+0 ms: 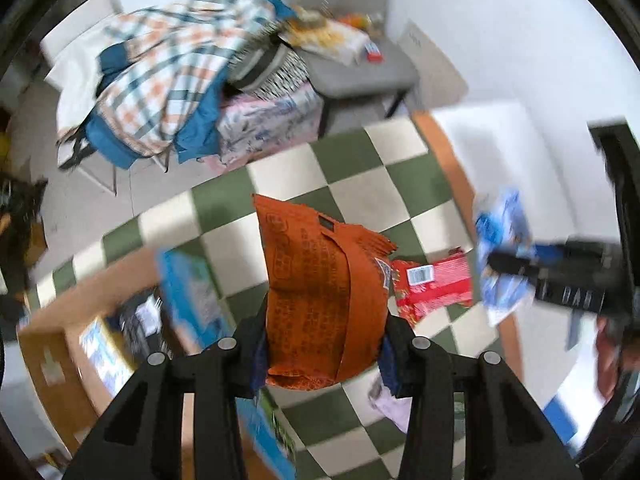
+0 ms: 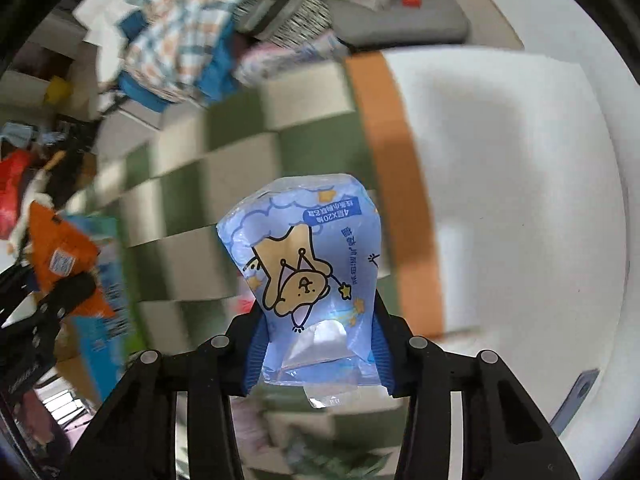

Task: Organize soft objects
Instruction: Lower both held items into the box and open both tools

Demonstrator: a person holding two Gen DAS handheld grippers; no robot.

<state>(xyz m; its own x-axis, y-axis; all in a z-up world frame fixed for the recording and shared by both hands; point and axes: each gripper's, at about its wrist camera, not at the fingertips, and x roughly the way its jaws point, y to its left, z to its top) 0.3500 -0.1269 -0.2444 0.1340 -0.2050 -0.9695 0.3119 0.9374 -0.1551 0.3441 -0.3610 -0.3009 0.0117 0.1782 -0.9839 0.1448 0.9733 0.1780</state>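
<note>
Straight under the left tool (image 1: 322, 344) the checkered floor (image 1: 360, 184) was mostly open, but a red packet (image 1: 434, 284) lay just right of it and a blue box (image 1: 192, 292) crowded its left. Ahead, a chair (image 1: 360, 68) and a heap of bedding (image 1: 168, 80) blocked things.

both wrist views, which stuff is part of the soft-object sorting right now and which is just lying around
In the job:
- orange soft pack, clamped in the left gripper
- blue bear-print tissue pack, clamped in the right gripper
- red packet on the checkered mat, probably waiting

Lying about:
- plaid blanket pile
- grey chair
- cardboard box
</note>
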